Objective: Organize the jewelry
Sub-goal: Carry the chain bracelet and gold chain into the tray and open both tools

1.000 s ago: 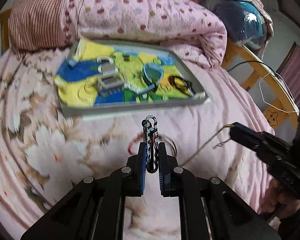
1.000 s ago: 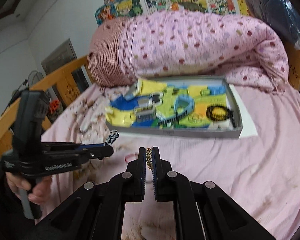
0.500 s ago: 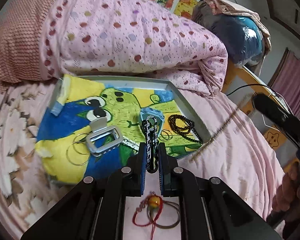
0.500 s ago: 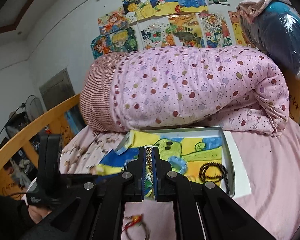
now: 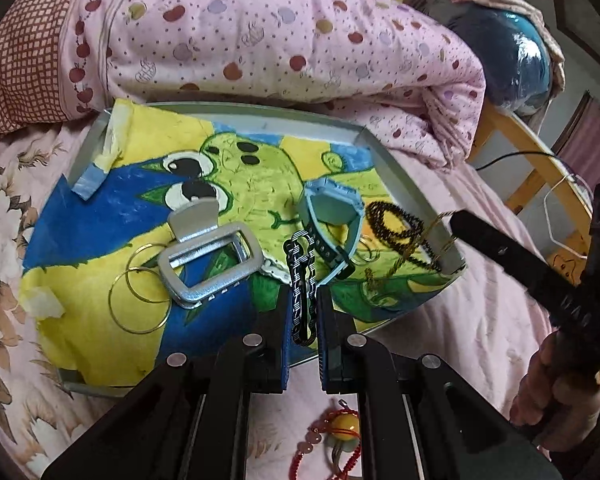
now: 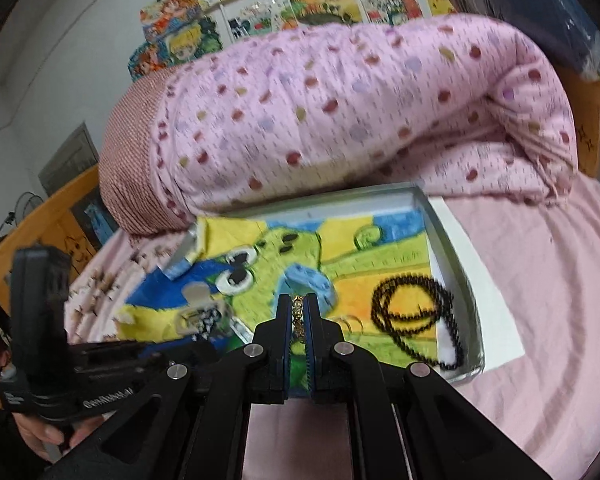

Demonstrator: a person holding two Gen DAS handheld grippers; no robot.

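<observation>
Black-and-white chain bracelet point(image 5: 301, 276) clamped in left tongs point(image 5: 302, 308), over near edge of tray point(image 5: 396, 184) on bed. Right tongs point(image 6: 299, 320) clamped on gold chain point(image 6: 298, 314), dangling over tray's right end beside black bead strand point(image 5: 400, 232).

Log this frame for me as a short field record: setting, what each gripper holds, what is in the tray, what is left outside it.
setting: bed with pink sheet, rolled dotted quilt behind the tray
tray: shallow grey, lined with a cartoon drawing
left gripper: shut on black-and-white chain bracelet
right gripper: shut on gold chain
in tray: silver hair claw clip, blue watch, black bead strand, thin gold hoops
outside tray: red cord bracelet with yellow bead on the sheet
</observation>
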